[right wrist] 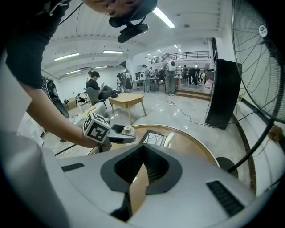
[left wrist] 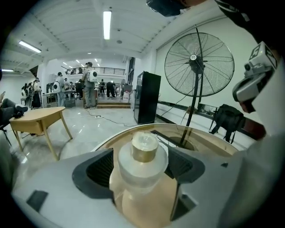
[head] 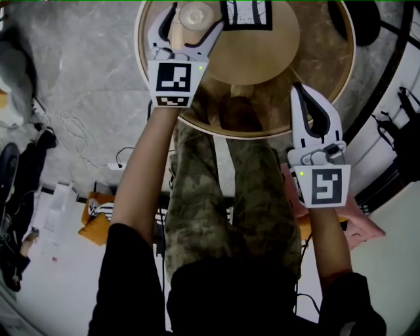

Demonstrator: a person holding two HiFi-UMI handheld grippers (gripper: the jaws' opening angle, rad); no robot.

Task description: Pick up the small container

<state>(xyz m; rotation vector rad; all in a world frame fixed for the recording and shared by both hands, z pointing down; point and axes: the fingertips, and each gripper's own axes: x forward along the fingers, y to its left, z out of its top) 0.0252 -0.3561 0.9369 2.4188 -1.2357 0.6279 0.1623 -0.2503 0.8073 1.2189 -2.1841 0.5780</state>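
The small container [left wrist: 143,160], a pale jar with a gold-coloured neck and a frosted cap, stands upright on the round wooden worktop [head: 315,46], near its left edge in the head view. The left claw [head: 194,20] is spread wide around it, one jaw on each side of the jar, and the ribbed pads do not appear to press on it. Just beside the jar on the worktop lies a white card with a black border [head: 246,13]. The right claw [head: 302,92] is pressed together with nothing in it, over the worktop's near edge and well apart from the jar. A tall standing fan [left wrist: 199,64] rises beyond the worktop.
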